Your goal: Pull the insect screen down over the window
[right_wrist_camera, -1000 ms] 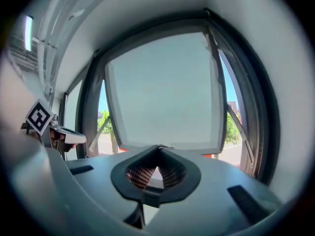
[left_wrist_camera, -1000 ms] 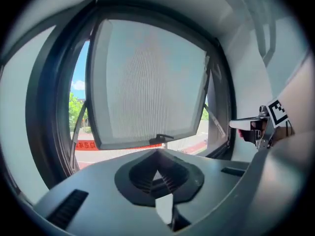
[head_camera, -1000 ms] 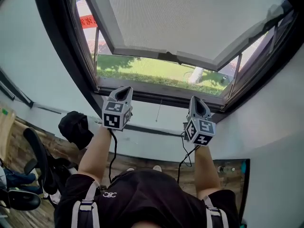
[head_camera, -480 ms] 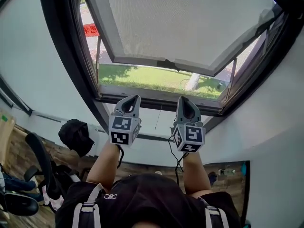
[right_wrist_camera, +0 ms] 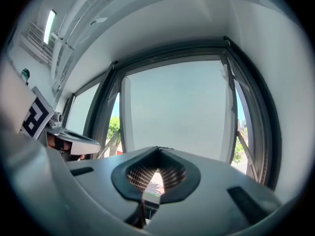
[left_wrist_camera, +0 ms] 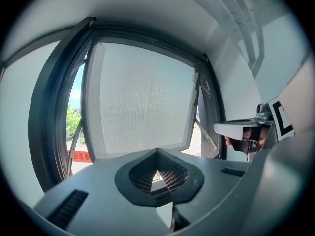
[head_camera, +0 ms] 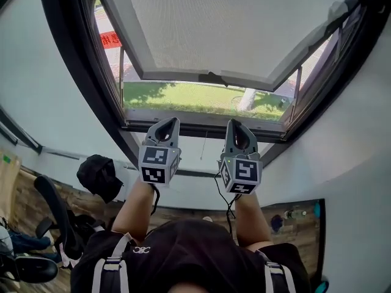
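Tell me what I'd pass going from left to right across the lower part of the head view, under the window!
black chair → black cap-like thing → left gripper → right gripper

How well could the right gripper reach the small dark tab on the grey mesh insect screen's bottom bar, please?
Probably yes: nothing stands between the right gripper and the dark tab above it; its jaws are shut.

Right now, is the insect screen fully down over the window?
Only partly down. The insect screen has its bottom bar above the lower frame, and grass shows through the uncovered gap.
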